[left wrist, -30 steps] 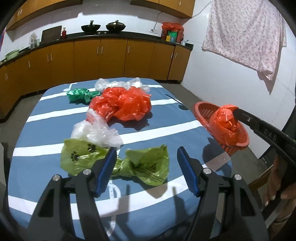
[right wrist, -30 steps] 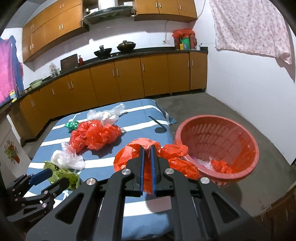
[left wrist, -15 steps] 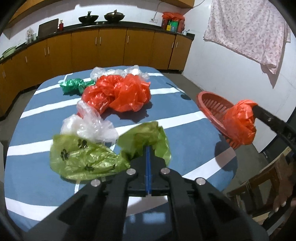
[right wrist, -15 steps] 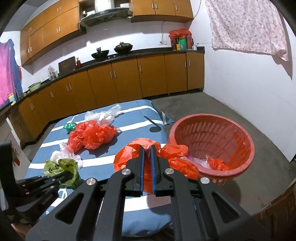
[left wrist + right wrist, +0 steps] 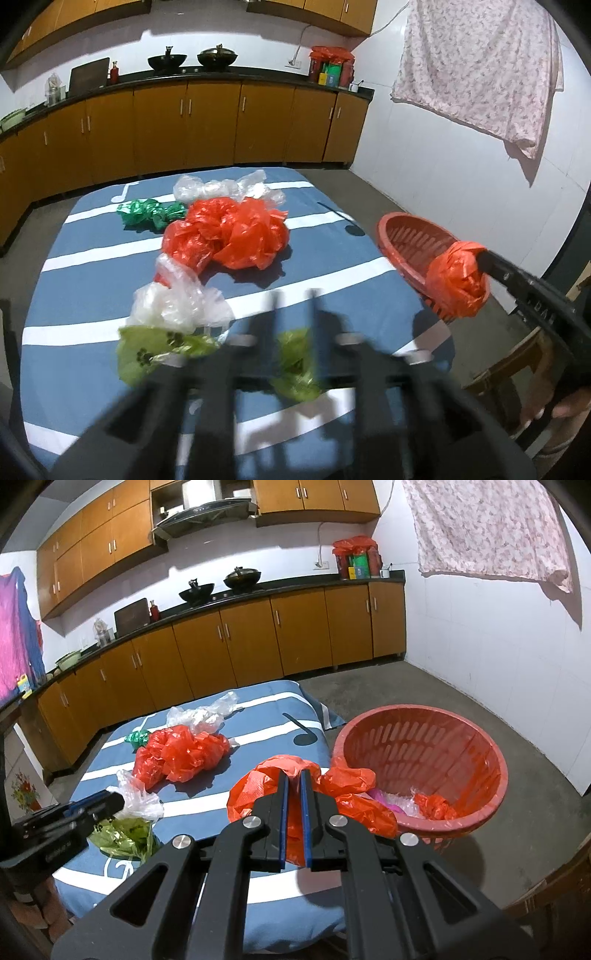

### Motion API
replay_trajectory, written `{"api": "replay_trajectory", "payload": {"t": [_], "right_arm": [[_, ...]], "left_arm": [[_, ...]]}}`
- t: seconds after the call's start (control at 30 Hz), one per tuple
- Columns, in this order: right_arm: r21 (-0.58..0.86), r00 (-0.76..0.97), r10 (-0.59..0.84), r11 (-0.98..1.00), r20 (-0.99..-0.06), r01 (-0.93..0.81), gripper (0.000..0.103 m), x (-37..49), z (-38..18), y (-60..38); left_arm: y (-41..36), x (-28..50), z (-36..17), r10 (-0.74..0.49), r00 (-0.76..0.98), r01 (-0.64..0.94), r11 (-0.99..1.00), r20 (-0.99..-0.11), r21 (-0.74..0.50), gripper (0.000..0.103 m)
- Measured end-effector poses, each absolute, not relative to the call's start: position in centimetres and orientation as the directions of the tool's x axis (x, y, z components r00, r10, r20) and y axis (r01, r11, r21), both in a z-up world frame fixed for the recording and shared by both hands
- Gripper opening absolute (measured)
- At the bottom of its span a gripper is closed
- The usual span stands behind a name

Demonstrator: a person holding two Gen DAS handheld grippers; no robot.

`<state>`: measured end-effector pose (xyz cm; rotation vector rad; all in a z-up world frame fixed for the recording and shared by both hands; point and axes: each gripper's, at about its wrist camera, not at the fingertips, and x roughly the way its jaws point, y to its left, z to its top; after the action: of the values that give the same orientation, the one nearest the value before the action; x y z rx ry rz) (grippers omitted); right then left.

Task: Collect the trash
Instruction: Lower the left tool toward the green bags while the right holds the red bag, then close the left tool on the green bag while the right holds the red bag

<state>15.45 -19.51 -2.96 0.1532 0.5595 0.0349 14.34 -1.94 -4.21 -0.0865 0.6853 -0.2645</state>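
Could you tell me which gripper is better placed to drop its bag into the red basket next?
Right. The right gripper holds a red bag just beside the basket; the left gripper is over the green bag, farther away.

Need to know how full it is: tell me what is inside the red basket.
The red basket holds a crumpled red bag, clear plastic and something pink at its bottom. The red bag in the right tool covers the near left part.
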Motion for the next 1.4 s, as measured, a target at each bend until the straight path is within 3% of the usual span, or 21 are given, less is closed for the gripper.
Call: {"api": "replay_trajectory", "payload": {"t": [0.37, 0.9, 0.93, 1.0, 1.17, 1.3, 1.4], "right_arm": [[0.162, 0.839, 0.076, 0.987, -0.538, 0.014, 0.007, 15.6, -3.4, -19.6], [0.167, 0.836, 0.078, 0.986, -0.543, 0.017, 0.007, 15.7, -3.6, -19.8], [0.167, 0.836, 0.078, 0.986, -0.543, 0.017, 0.007, 15.7, -3.6, -19.8], [0.165, 0.835, 0.076, 0.986, -0.545, 0.017, 0.007, 15.7, -3.6, -19.8], [0.165, 0.835, 0.076, 0.986, -0.545, 0.018, 0.007, 15.7, -3.6, -19.8], [0.163, 0.835, 0.073, 0.986, -0.545, 0.021, 0.007, 15.8, -3.7, -19.8], [0.164, 0.838, 0.072, 0.986, -0.541, 0.022, 0.007, 15.8, -3.6, -20.1]], "left_arm": [[-2.3, 14.5, -6.2, -0.267, 0.709, 0.225, 0.963, -0.653, -0.149, 0.046], [-2.2, 15.0, -8.1, -0.305, 0.663, 0.254, 0.951, -0.684, -0.177, 0.045], [-2.2, 14.9, -8.2, -0.306, 0.661, 0.256, 0.950, -0.685, -0.177, 0.043], [-2.4, 15.1, -8.3, -0.319, 0.650, 0.269, 0.946, -0.690, -0.184, 0.020], [-2.7, 15.1, -7.9, -0.340, 0.657, 0.290, 0.938, -0.673, -0.191, 0.018], [-3.0, 15.2, -7.5, -0.356, 0.658, 0.310, 0.931, -0.664, -0.193, 0.007], [-3.0, 15.2, -6.8, -0.355, 0.672, 0.310, 0.932, -0.650, -0.188, 0.006]]}}
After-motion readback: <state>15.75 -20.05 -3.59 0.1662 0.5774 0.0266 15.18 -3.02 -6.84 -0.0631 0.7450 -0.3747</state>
